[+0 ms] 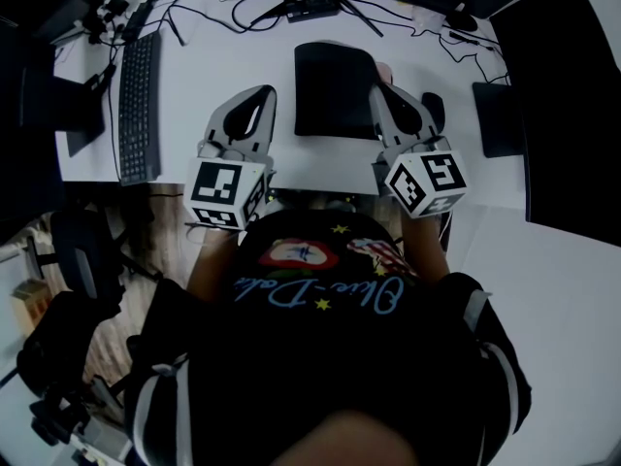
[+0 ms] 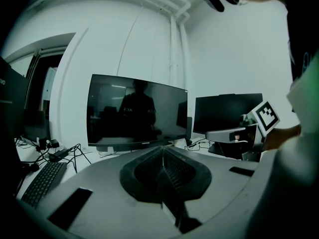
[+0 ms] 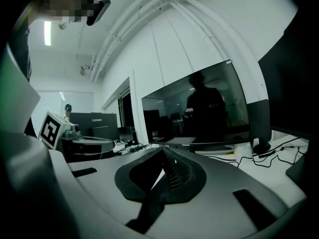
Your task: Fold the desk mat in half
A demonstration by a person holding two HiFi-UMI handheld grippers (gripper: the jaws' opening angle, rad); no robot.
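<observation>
The desk mat [image 1: 333, 90] is a dark rectangle on the white desk [image 1: 223, 66], lying flat between my two grippers in the head view. My left gripper [image 1: 260, 95] hovers just left of the mat, apart from it, jaws shut and empty. My right gripper [image 1: 380, 93] sits at the mat's right edge, also shut with nothing in it; whether it touches the mat I cannot tell. In the left gripper view the left gripper [image 2: 163, 151] has its pads pressed together. The right gripper [image 3: 163, 151] looks the same in its own view. The mat is hidden in both gripper views.
A black keyboard [image 1: 138, 105] lies at the desk's left, cables [image 1: 291, 8] run along the back. A wide dark monitor [image 2: 135, 111] stands ahead. A dark pad [image 1: 500, 119] lies at the right. An office chair [image 1: 82, 250] stands below left.
</observation>
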